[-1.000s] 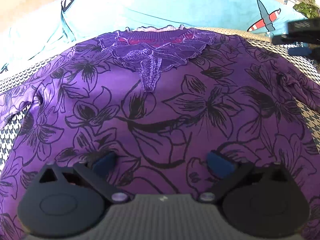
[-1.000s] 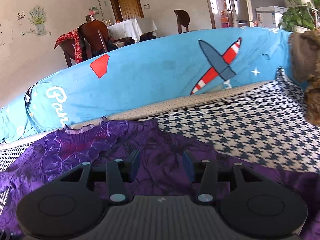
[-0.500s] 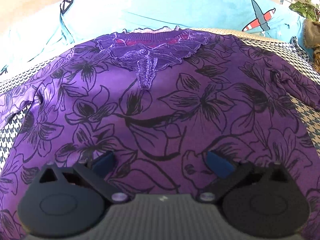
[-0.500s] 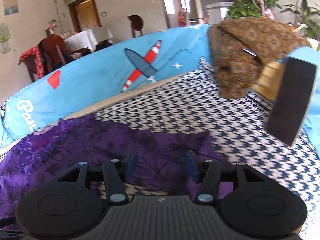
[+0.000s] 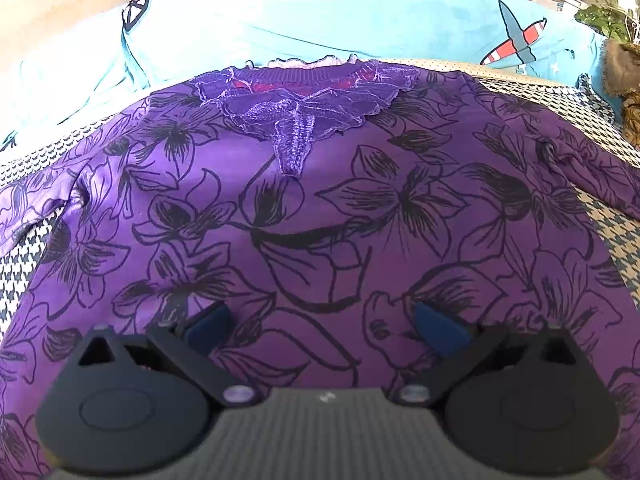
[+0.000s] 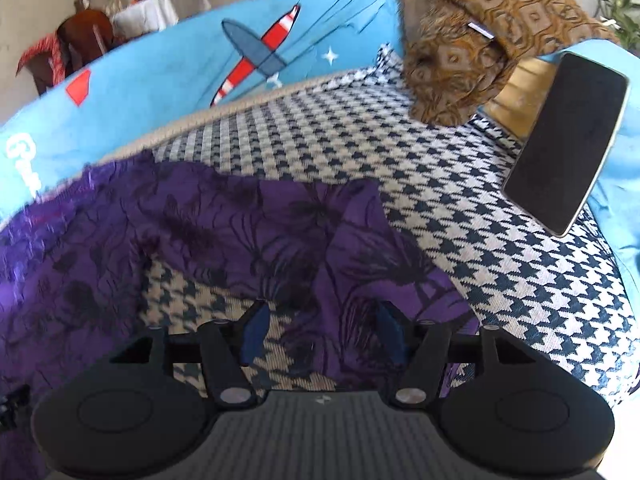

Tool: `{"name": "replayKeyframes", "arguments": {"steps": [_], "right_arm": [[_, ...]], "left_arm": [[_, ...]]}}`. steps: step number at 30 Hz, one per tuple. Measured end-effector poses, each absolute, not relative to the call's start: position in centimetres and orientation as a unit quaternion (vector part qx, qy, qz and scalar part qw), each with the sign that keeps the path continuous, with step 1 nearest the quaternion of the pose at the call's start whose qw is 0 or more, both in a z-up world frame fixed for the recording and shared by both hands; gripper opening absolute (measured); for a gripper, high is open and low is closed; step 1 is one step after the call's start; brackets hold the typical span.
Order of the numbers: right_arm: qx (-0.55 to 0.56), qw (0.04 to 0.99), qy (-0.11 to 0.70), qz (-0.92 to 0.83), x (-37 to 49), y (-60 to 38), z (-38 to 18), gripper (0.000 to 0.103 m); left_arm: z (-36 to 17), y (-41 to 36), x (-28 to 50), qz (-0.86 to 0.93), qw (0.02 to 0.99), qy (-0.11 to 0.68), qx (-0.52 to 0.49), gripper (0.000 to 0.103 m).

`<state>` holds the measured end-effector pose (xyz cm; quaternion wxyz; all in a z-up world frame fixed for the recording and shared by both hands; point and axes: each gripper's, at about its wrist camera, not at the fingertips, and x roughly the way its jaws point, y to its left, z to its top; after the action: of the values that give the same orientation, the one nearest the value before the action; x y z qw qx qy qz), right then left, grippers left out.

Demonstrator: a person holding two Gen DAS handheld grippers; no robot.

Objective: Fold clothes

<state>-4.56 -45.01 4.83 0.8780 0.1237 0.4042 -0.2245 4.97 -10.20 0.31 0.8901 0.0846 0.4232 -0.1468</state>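
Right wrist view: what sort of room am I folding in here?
Most likely a home living and dining area. The purple floral top lies on a houndstooth-covered sofa seat backed by a blue printed cushion, and a dining table with wooden chairs stands behind.

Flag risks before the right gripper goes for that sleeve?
1. The right gripper is open over the purple top's sleeve, whose end lies partly doubled; a pinch there may catch one layer only.
2. The phone leans on the houndstooth cover close by; a swung sleeve might knock it.
3. The left gripper is open, pinning nothing, so the body could drag.
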Motion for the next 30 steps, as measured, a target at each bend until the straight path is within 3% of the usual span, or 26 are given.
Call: {"name": "replayKeyframes", "arguments": {"steps": [6,7,9,10,11,18,26,30], "right_arm": [[0.090,0.871,0.428,-0.224,-4.2,-44.6,3.8,0.059],[0.087,0.872,0.425,-0.228,-4.2,-44.6,3.8,0.052],[0.086,0.875,0.412,-0.240,-4.5,-44.9,4.3,0.029],[0.088,0.878,0.401,-0.247,-4.7,-45.1,4.7,0.011],[0.091,0.880,0.390,-0.255,-4.9,-45.4,5.1,0.009],[0.126,0.865,0.253,-0.415,-8.7,-49.0,8.6,0.010],[0.108,0.839,0.189,-0.499,-10.8,-49.9,10.2,0.032],[0.146,0.835,0.161,-0.506,-12.4,-50.9,11.1,0.034]], "left_arm": [[0.3,-10.2,5.0,-0.148,0.890,0.423,0.087,0.103],[0.3,-10.2,5.0,-0.148,0.890,0.423,0.087,0.103],[0.3,-10.2,5.0,-0.149,0.890,0.422,0.085,0.103],[0.3,-10.2,5.0,-0.149,0.890,0.422,0.085,0.103],[0.3,-10.2,4.9,-0.150,0.890,0.422,0.085,0.103],[0.2,-10.0,4.8,-0.152,0.891,0.420,0.086,0.103],[0.2,-10.1,4.7,-0.153,0.892,0.416,0.087,0.103],[0.2,-10.0,4.7,-0.156,0.892,0.415,0.086,0.103]]}}
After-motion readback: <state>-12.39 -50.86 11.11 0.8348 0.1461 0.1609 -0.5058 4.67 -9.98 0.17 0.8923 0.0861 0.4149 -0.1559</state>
